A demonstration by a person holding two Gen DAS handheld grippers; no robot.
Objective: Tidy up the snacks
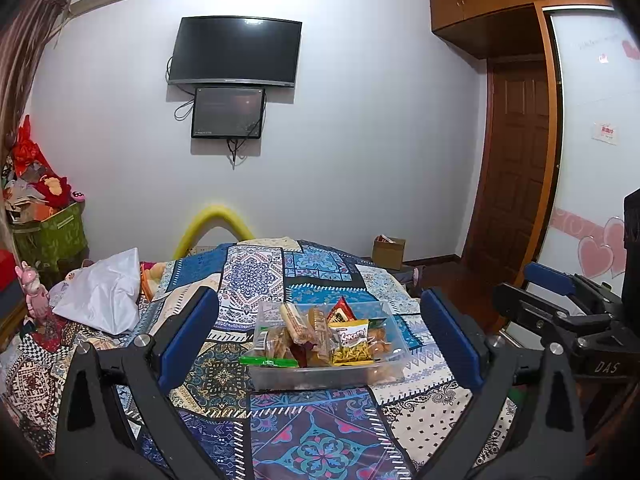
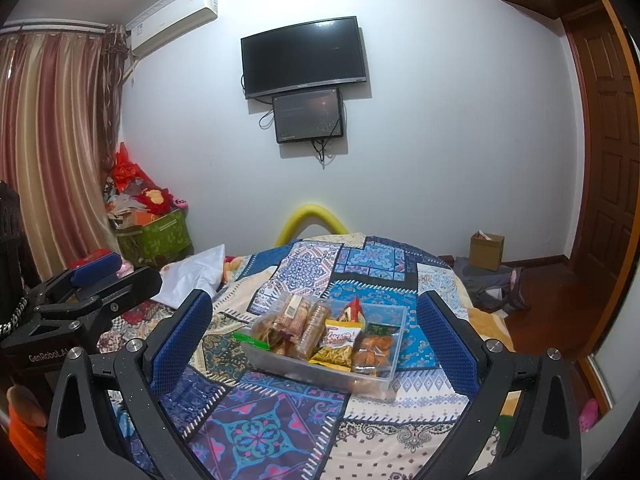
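Note:
A clear plastic bin sits on the patchwork bedspread, filled with several wrapped snacks. A yellow noodle-snack packet, biscuit sleeves and a green wrapper poking over the left rim are visible. My left gripper is open, held above the bed with the bin framed between its blue pads; nothing is held. My right gripper is open as well, facing the bin from the right. Each gripper appears at the edge of the other's view.
A white plastic bag lies on the bed at the left. A green box heaped with red items stands in the corner. A small cardboard box sits on the wooden floor near the door.

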